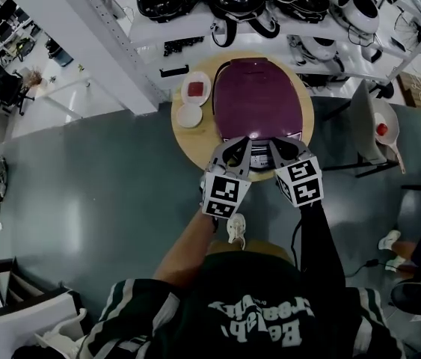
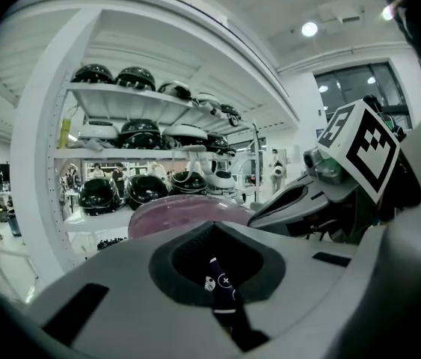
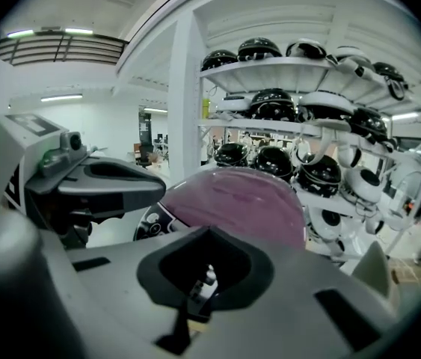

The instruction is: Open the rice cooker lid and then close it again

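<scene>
A rice cooker (image 1: 257,99) with a glossy purple lid stands on a round wooden table (image 1: 189,146), and the lid lies down flat. My left gripper (image 1: 241,152) and right gripper (image 1: 280,151) sit side by side at the cooker's near edge, over its dark front panel, both shut with nothing between the jaws. In the left gripper view the left gripper (image 2: 220,279) is shut, the purple lid (image 2: 184,214) is just ahead, and the right gripper (image 2: 300,200) is alongside. In the right gripper view the right gripper (image 3: 203,284) is shut below the lid (image 3: 240,200); the left gripper (image 3: 105,182) is beside it.
A small plate with red contents (image 1: 197,88) and a white bowl (image 1: 188,115) sit on the table left of the cooker. White shelving (image 1: 232,21) behind holds several black and white cookers. A white chair (image 1: 367,122) stands to the right.
</scene>
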Demonstrator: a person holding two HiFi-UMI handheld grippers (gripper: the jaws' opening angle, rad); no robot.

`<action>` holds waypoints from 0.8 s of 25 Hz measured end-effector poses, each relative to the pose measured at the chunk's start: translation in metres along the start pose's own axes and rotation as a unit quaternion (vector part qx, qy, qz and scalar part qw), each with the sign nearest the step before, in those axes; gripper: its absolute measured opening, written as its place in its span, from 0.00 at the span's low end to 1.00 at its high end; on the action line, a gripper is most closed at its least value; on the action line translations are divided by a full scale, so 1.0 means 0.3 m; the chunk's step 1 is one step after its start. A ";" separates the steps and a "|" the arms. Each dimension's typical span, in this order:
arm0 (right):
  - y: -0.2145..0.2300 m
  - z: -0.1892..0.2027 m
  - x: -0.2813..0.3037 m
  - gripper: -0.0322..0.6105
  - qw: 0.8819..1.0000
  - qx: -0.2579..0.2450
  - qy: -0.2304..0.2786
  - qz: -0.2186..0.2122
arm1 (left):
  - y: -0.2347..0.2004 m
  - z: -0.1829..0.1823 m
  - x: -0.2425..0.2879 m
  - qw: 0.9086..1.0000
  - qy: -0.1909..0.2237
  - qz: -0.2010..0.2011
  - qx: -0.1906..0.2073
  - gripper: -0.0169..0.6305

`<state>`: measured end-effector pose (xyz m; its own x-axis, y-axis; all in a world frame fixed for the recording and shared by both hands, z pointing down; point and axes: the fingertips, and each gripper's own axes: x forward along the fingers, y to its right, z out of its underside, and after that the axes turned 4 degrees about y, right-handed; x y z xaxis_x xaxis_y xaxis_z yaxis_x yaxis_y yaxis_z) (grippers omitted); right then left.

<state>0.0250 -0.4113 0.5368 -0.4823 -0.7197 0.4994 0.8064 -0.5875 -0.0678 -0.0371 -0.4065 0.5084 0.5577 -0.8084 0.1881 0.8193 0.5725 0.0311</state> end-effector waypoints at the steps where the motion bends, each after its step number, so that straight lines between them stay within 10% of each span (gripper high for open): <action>1: -0.003 0.010 0.006 0.05 1.000 0.001 -0.003 -0.002 | 0.000 0.008 0.005 1.000 0.000 0.003 -0.002 0.02; 20: -0.009 0.037 0.014 0.05 0.999 0.022 -0.023 0.030 | -0.021 -0.005 0.023 1.000 0.011 0.025 -0.014 0.02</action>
<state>0.0247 -0.4087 0.5487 -0.4173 -0.7342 0.5356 0.8478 -0.5267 -0.0615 -0.0382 -0.4158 0.5079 0.6000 -0.7824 0.1669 0.7941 0.6078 -0.0054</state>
